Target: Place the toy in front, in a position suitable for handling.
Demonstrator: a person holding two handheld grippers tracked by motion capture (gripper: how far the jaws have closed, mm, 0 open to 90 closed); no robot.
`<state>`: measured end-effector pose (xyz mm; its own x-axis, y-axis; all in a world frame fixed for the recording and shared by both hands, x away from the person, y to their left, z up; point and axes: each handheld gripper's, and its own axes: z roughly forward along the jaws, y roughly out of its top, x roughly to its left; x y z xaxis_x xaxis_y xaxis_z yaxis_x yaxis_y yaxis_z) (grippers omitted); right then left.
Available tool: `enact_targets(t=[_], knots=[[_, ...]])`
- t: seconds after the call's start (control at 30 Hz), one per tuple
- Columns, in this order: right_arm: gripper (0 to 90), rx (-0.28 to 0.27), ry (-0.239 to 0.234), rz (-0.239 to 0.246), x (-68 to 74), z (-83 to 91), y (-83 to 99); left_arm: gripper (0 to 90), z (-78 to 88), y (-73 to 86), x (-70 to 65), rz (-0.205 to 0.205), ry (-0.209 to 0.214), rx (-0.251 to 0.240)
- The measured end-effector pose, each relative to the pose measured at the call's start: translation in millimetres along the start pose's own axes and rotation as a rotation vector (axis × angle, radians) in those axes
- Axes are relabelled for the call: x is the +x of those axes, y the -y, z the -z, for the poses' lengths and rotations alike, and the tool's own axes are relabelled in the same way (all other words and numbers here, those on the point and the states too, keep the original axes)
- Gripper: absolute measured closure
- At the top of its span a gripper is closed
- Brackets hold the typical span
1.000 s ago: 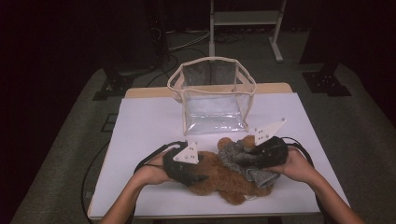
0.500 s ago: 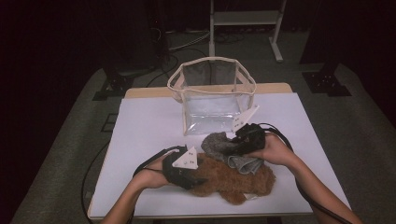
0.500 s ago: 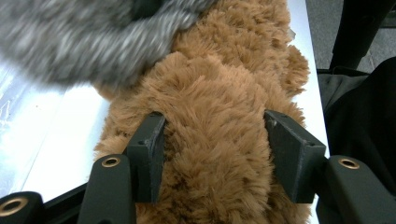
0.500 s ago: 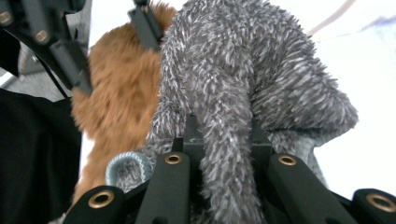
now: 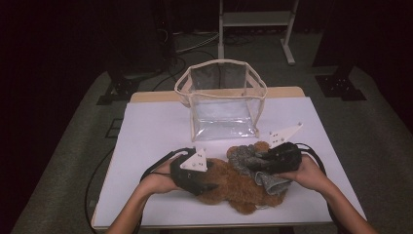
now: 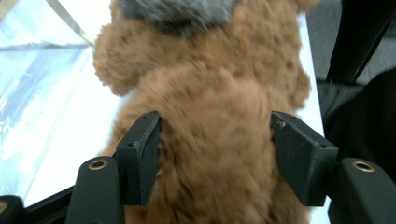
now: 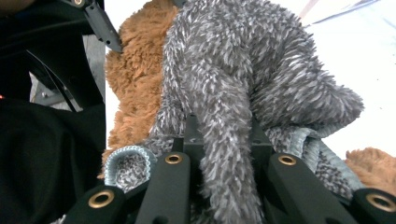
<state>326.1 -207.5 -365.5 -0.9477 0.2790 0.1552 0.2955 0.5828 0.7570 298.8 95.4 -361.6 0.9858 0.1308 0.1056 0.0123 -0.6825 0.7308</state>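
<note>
I have the white table (image 5: 160,126) in front of me, with the clear plastic bag (image 5: 221,105) standing open-topped at its far middle. Nearer me, just in front of the bag, lies the brown teddy bear (image 5: 236,187), stretched across the table with a grey fuzzy sock (image 5: 253,165) draped over its upper part.

My read is that I am in the middle of pulling the sock off the bear, one gripper on each.

My left gripper (image 6: 217,156) straddles the bear's body. Its jaws have just been opening; the brown fur fills the gap between them and touches the left pad, but the grip looks slack rather than pressed, so I count it as half-wide and not truly clamping.

My right gripper (image 7: 222,140) is pinched narrow on a fold of the sock, whose ribbed cuff (image 7: 128,163) curls open just beside the jaws. From the high view this gripper (image 5: 255,165) sits over the bear's far side, close to the bag.

Next, I judge, the left needs to firm up on the bear so it stays pinned to the table. Then the right can draw the sock clear and carry it toward the bag's open mouth. If the bear is left loose, it will likely drag along with the sock.
</note>
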Motion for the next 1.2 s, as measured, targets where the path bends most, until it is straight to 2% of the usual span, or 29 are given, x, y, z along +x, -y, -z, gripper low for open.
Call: enact_targets(t=[0.07, 0.17, 0.2, 0.27, 0.37, 0.47, 0.6, 0.7, 0.73, 0.87, 0.9, 0.97, 1.07, 1.17, 1.2], knots=[[75.7, -0.012, -0.007, 0.005, 3.9, 1.0, 1.9, 34.1, -4.8, -6.4, 1.3, -0.001, 0.002, -0.003], [75.6, -0.003, -0.009, 0.012, 5.8, 2.0, 0.3, 34.8, -9.6, -9.3, 0.2, -0.009, 0.008, 0.023], [75.6, 0.016, -0.002, 0.037, 5.5, 5.1, -4.2, 35.7, -12.6, -8.9, -1.4, -0.022, 0.011, 0.056], [75.4, 0.021, 0.015, 0.042, 2.8, 10.0, -9.1, 35.7, -12.9, -7.0, -2.2, -0.018, 0.018, 0.064], [75.4, 0.010, 0.051, 0.018, -7.2, 17.0, -13.1, 35.8, -11.6, -4.4, -2.3, -0.012, 0.023, 0.057], [75.4, 0.017, 0.025, -0.007, -12.9, 12.4, -7.8, 35.7, -11.7, -3.7, -1.6, -0.013, 0.027, 0.050], [75.4, -0.009, 0.002, -0.019, -6.8, 7.4, 2.0, 32.7, -12.3, -7.7, 2.3, -0.003, 0.019, 0.042], [75.5, -0.033, -0.005, -0.022, -3.0, 10.1, 7.2, 31.1, -12.6, -10.3, 4.2, 0.014, 0.016, 0.022], [75.5, -0.042, -0.014, -0.023, -0.4, 10.6, 9.4, 31.0, -13.7, -13.6, 7.4, 0.031, 0.024, -0.006], [75.5, -0.059, -0.037, -0.006, 5.9, 11.1, 10.7, 30.5, -21.9, -17.6, 11.7, 0.052, 0.029, 0.007], [75.5, -0.057, -0.036, 0.008, 11.5, 10.7, 10.7, 30.5, -27.7, -19.5, 13.9, 0.061, 0.043, 0.014], [75.4, -0.058, -0.034, 0.014, 13.0, 11.2, 11.3, 30.1, -29.6, -20.4, 14.8, 0.064, 0.048, 0.014], [75.5, -0.063, -0.039, 0.004, 11.9, 11.5, 13.8, 30.2, -31.7, -24.4, 17.6, 0.093, 0.051, 0.005], [75.4, -0.069, -0.042, 0.002, 11.0, 10.6, 14.2, 33.0, -32.9, -27.6, 18.6, 0.098, 0.053, 0.020], [75.4, -0.068, -0.039, 0.003, 10.9, 10.4, 14.0, 36.0, -34.6, -31.2, 17.4, 0.072, 0.045, 0.033]])
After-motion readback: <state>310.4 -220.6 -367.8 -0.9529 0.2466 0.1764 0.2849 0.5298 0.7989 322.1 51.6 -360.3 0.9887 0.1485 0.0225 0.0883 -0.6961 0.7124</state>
